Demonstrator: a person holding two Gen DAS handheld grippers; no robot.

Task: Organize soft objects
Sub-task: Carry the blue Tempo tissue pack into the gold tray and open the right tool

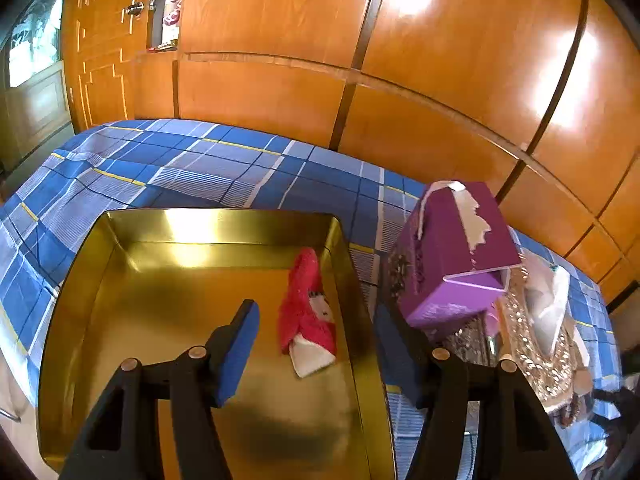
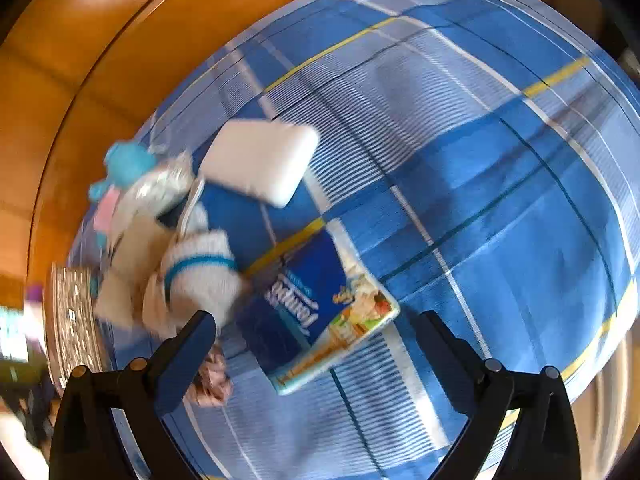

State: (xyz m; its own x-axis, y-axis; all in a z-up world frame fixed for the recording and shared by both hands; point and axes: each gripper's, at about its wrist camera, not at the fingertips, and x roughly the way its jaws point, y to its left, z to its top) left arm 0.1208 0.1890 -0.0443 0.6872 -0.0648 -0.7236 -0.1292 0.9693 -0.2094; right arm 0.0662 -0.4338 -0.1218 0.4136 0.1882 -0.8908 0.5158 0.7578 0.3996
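A gold metal tray (image 1: 120, 272) rests on the blue checked bedsheet (image 1: 168, 168). A red fluffy sock (image 1: 306, 312) with a white cuff lies inside it by the right wall. My left gripper (image 1: 316, 354) hovers open just above the sock, touching nothing. In the right wrist view, my right gripper (image 2: 314, 320) stands wide open over a blue tissue pack (image 2: 316, 312), its pads clear of it. A white sock with a teal stripe (image 2: 200, 272), a white cushion-like pad (image 2: 260, 160), a light blue fluffy item (image 2: 128, 164) and a pinkish knitted piece (image 2: 212, 380) lie to the left.
A purple box (image 1: 452, 252) leans on a glittery ornate box (image 1: 536, 344) right of the tray. Orange wooden wardrobe doors (image 1: 280, 40) stand behind the bed. Beige cloth (image 2: 132, 264) lies among the pile. The sheet (image 2: 500, 220) stretches to the right.
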